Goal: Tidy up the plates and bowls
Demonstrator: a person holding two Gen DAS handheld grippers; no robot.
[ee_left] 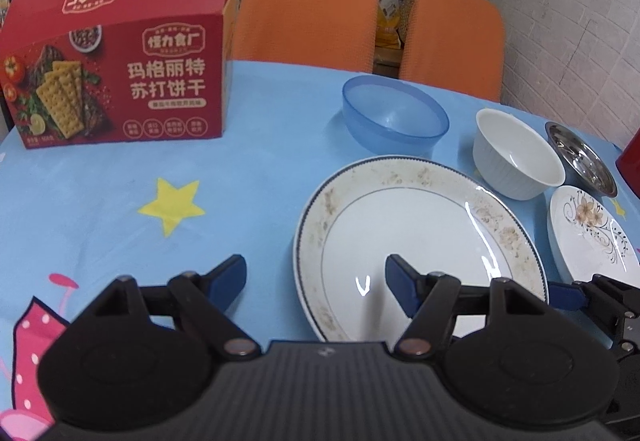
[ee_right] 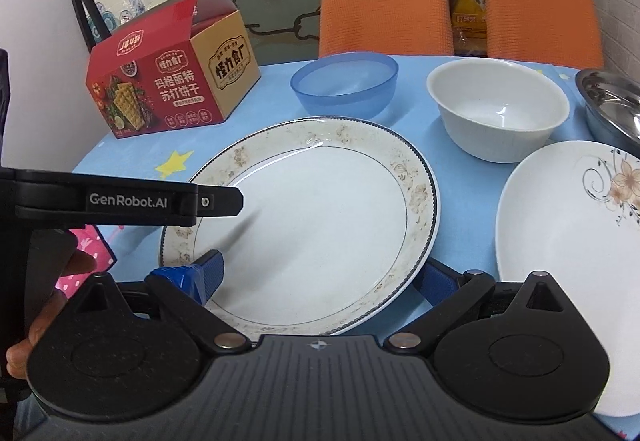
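Blue tablecloth [ee_left: 260, 193] bears large plate [ee_right: 320, 209] between open right fingers [ee_right: 436, 279].

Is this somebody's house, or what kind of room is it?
Probably a home dining corner: a table with a blue star-print cloth, two orange chairs pushed up to it, and plates and bowls like the big plate laid out.

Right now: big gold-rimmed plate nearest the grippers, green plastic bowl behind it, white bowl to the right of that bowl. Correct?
One error: the plastic bowl is blue, not green, as the right wrist view shows plainly. The rest holds: the big gold-rimmed plate lies nearest the grippers, and the white bowl sits to the right of the plastic one.
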